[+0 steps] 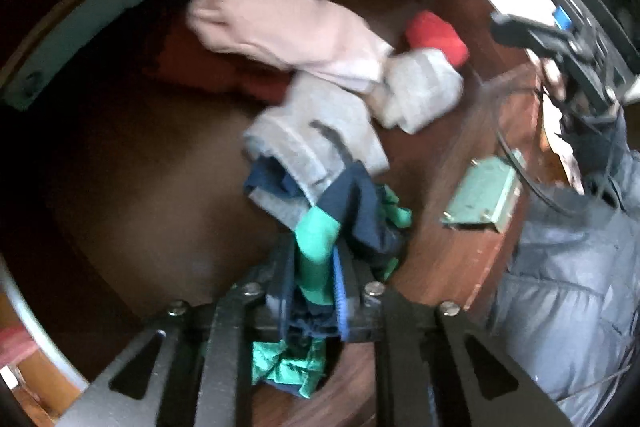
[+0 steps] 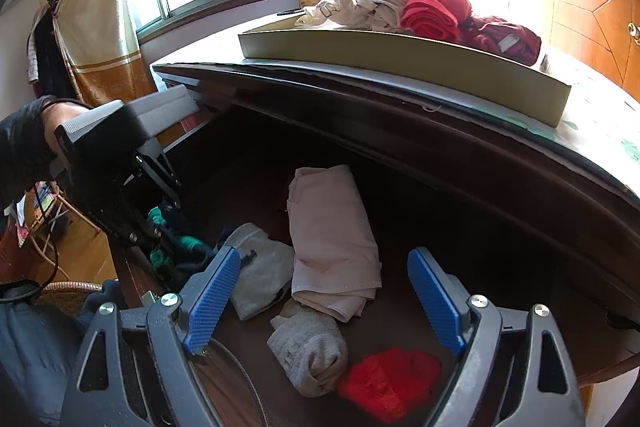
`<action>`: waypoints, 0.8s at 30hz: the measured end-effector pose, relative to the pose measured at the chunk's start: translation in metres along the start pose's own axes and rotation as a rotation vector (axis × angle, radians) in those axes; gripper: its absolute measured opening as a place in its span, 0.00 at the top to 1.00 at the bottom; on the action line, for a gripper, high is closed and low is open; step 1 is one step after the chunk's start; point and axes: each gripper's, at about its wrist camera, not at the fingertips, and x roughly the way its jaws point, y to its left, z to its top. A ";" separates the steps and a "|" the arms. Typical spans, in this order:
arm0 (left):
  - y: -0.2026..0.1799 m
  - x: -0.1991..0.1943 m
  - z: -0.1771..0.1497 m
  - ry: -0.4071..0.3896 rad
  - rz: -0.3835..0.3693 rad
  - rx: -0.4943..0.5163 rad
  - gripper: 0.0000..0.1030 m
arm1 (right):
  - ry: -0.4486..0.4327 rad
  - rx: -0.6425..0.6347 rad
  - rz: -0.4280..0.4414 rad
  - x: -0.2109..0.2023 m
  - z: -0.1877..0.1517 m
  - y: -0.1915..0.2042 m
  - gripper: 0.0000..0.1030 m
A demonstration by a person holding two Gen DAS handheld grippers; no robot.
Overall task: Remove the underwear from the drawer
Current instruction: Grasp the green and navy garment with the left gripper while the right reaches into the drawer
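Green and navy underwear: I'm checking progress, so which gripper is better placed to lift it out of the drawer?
Left. The left gripper is already shut on the green and navy underwear at the drawer's front edge. The right gripper hangs open and empty over the pink garment.

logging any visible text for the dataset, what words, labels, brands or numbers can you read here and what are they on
None can be read for certain.
Left gripper: a faint line of print on its black body in the right wrist view, too small and blurred to read.
Dark red garment on the cabinet top: a pale tag, no legible text.
Green and navy underwear, the socks and the drawer: no print visible.
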 end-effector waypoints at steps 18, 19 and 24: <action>0.041 -0.025 -0.020 -0.254 0.037 -0.220 0.89 | 0.223 -0.105 -0.006 0.050 0.030 0.021 0.15; 0.039 -0.025 -0.019 -0.245 0.047 -0.206 0.85 | 0.243 -0.116 -0.006 0.056 0.031 0.023 0.15; 0.024 -0.016 -0.011 -0.173 0.069 -0.121 0.53 | 0.340 -0.124 -0.010 0.083 0.032 0.021 0.15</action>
